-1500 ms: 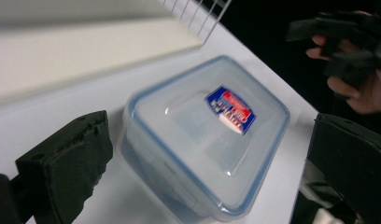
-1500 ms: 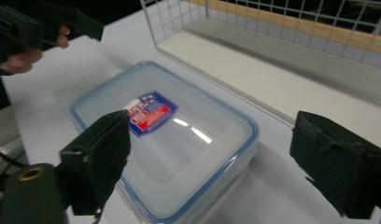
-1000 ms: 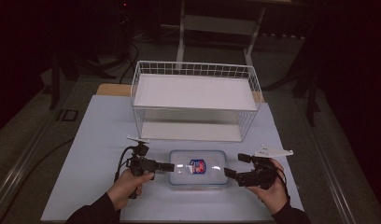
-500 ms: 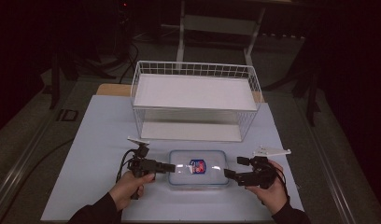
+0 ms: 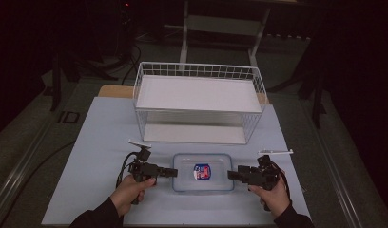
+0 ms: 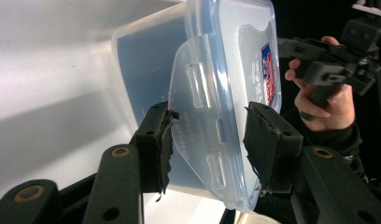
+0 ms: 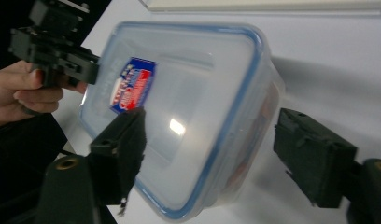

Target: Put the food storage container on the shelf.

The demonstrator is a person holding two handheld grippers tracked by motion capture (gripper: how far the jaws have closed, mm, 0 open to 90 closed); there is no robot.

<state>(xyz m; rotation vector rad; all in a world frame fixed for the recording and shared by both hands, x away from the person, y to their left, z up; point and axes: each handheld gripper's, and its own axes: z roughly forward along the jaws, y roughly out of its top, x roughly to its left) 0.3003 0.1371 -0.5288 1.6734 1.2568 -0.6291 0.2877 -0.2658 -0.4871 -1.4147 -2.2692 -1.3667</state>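
Dim room, pale tabletop: left gripper has just pinched the slick, rigid container by its end latch, right gripper closing, untouching.

Print on the red-and-blue label of the clear lidded container too small to read from the high view, blurred in both gripper views. Container's contents unclear through the hazy walls. Cut off by the frame edge in the left gripper view: the container's bottom corner. Surroundings beyond the table lost in darkness.
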